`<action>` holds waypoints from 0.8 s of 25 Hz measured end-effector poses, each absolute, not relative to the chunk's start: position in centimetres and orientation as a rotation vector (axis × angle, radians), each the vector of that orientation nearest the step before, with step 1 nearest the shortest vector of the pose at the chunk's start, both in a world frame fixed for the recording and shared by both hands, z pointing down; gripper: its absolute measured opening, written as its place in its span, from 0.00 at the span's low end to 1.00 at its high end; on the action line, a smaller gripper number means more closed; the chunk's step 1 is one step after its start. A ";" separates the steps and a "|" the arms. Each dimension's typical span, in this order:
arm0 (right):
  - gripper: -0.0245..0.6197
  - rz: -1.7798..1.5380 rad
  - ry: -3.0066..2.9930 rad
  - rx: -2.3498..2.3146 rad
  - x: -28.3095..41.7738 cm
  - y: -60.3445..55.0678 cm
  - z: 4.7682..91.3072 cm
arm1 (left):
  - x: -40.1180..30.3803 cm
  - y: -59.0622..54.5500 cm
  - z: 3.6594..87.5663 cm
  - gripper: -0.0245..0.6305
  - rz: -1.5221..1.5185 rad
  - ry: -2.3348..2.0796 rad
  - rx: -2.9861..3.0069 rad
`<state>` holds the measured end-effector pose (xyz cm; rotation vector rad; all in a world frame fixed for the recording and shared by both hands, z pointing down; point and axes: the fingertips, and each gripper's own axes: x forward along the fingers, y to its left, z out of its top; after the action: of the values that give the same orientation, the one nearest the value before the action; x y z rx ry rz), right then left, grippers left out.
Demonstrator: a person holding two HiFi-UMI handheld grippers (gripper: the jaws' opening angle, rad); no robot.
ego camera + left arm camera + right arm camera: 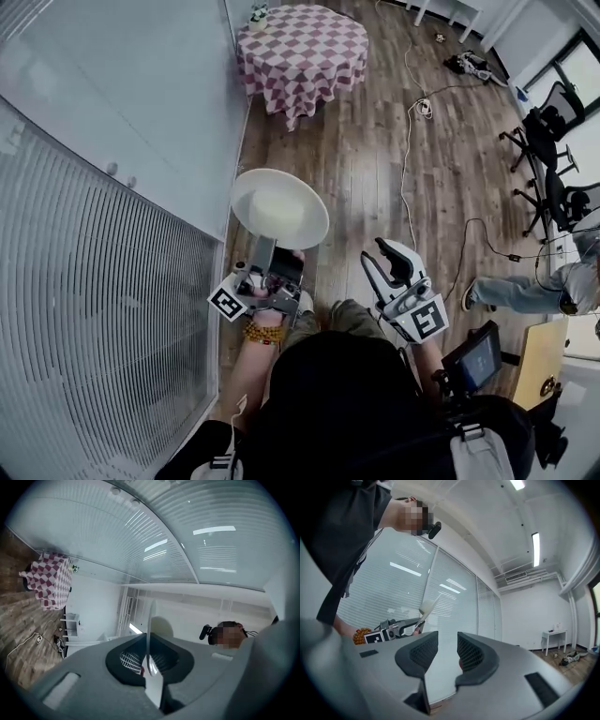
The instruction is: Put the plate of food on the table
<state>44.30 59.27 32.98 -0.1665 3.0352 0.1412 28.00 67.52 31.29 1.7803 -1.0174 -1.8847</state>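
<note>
Head view, left gripper [272,246]: jaws closed on the near rim of a white plate [279,208], held above the wooden floor [375,159].
Head view, right gripper [380,255]: jaws open, nothing in them, just beside the plate.
Head view, counter [302,47]: round, checked cloth, well apart from the plate.
Left gripper view: plate [149,630] edge-on, clamped between the jaws.
Right gripper view: jaws apart, empty; plate [427,606] beyond them.

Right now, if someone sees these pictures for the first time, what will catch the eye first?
The white plate stands out first, held at its rim by the left gripper above the wooden floor. Next comes the round table with a pink-and-white checked cloth, far ahead at the top of the head view. The right gripper is open and empty.
</note>
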 end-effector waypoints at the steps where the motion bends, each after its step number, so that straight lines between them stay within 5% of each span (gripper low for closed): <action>1: 0.25 0.145 3.034 -0.179 43.8 58.5 33.1 | 27.4 66.9 31.5 0.07 -1.879 -1.017 1.770; 20: 0.25 0.087 2.925 -0.030 27.5 38.2 34.3 | 14.2 49.5 33.0 0.07 -1.814 -1.236 1.694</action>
<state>27.52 38.24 34.33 -0.0297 2.9252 0.0872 14.18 49.50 33.03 1.6945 -1.2360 -1.8139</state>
